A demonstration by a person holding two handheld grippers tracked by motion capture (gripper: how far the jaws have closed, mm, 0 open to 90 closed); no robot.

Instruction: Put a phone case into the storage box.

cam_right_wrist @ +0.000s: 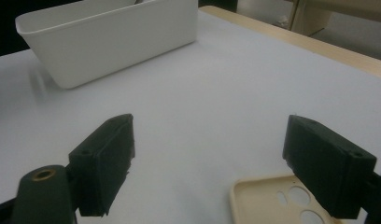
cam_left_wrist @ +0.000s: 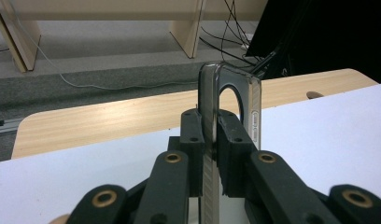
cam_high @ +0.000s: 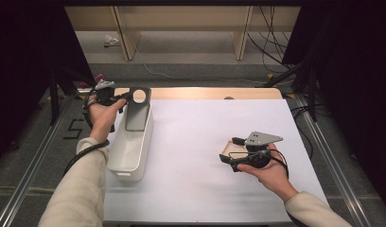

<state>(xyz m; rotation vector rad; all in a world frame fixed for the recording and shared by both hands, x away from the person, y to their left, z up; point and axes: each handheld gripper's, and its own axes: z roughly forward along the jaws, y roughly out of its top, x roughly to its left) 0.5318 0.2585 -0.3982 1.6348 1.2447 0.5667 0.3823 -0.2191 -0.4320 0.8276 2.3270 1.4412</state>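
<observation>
Grey phone case point(cam_left_wrist: 228, 107) clamped in left gripper point(cam_left_wrist: 215, 135); over white bin point(cam_high: 129, 146)

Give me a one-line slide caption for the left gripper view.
Left claw shut on the edge of a dark translucent phone case, held upright above the white mat.

Both forearms wear loose cream sleeves point(cam_high: 80, 189), ribbed at the cuff; each hand carries a black gripper; the left gripper point(cam_high: 116, 98) and the right gripper point(cam_high: 229, 158) each bear a grey three-cornered plate point(cam_high: 261, 138) with small screw holes on top; a black cable point(cam_high: 82, 155) loops from each; the blocky black jaws hang on flat black links pinned with brass-ringed rivets point(cam_left_wrist: 172, 157).
</observation>
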